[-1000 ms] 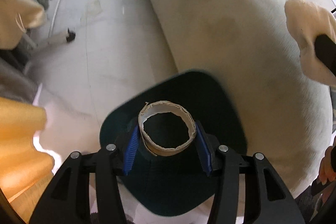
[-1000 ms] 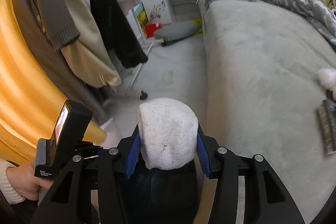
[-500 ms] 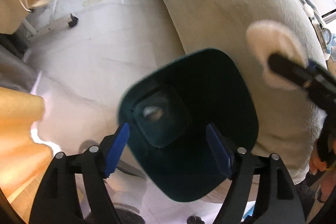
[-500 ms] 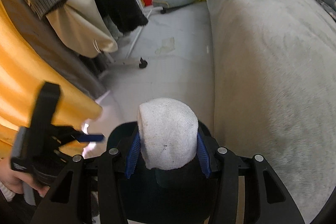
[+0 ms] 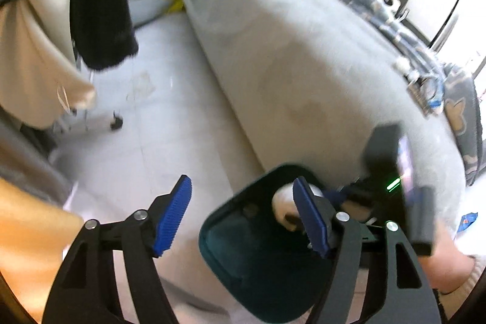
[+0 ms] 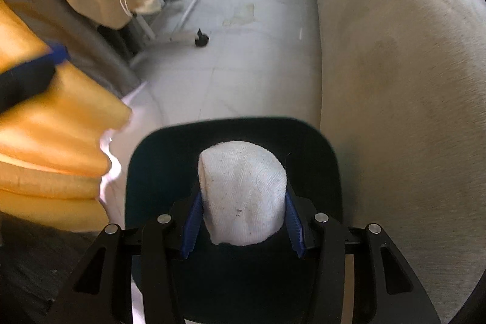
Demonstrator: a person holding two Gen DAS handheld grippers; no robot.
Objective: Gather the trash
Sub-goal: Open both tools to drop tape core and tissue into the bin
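Pale floor [image 6: 243,75] beside bed [image 6: 395,66]: right claw [image 6: 243,220] gripping white wad [image 6: 243,196] over dark bin [image 6: 231,129]; left claw [image 5: 243,217] wide, empty. Best released dead centre.

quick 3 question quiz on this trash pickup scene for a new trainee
1. True or false: the left claw is open and holds nothing.
2. The right claw grips: A) a cardboard tube B) a white wad C) a bottle
3. What dark container lies right under the white wad?

Key: 1 true; 2 B; 3 the dark teal bin, standing on the floor beside the bed.
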